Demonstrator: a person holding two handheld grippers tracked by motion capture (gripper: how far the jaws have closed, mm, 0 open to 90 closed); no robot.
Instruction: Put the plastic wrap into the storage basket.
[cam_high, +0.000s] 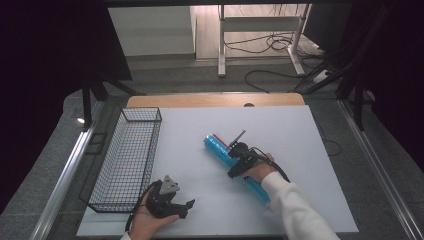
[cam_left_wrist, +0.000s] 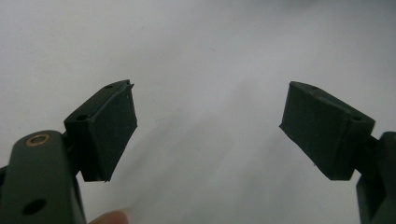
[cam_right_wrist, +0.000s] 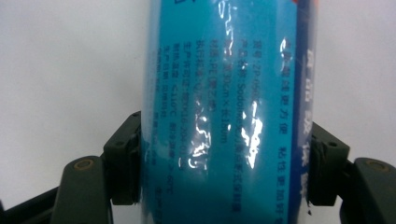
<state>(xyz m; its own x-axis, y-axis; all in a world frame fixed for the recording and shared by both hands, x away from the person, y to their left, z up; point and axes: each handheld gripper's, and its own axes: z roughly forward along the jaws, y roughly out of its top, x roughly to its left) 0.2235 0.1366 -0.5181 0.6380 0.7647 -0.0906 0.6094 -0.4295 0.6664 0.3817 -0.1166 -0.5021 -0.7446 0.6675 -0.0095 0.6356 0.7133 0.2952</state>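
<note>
A blue plastic-wrapped roll (cam_high: 216, 145) lies slantwise on the white tabletop (cam_high: 290, 130), right of centre. My right gripper (cam_high: 236, 167) is shut across its middle; in the right gripper view both jaws press the roll's (cam_right_wrist: 224, 70) sides, with the gripper (cam_right_wrist: 224, 161) straddling it. My left gripper (cam_high: 183, 207) rests low at the front left of the table, held in a hand, jaws pointing right. In the left gripper view it (cam_left_wrist: 208, 130) stands wide open over bare white surface, nothing between its pads (cam_left_wrist: 112, 135).
A black wire basket (cam_high: 127, 160) stands along the table's left edge, with nothing visible inside. A wooden strip (cam_high: 215, 100) marks the far edge. Beyond it are floor cables and a desk frame (cam_high: 260, 30).
</note>
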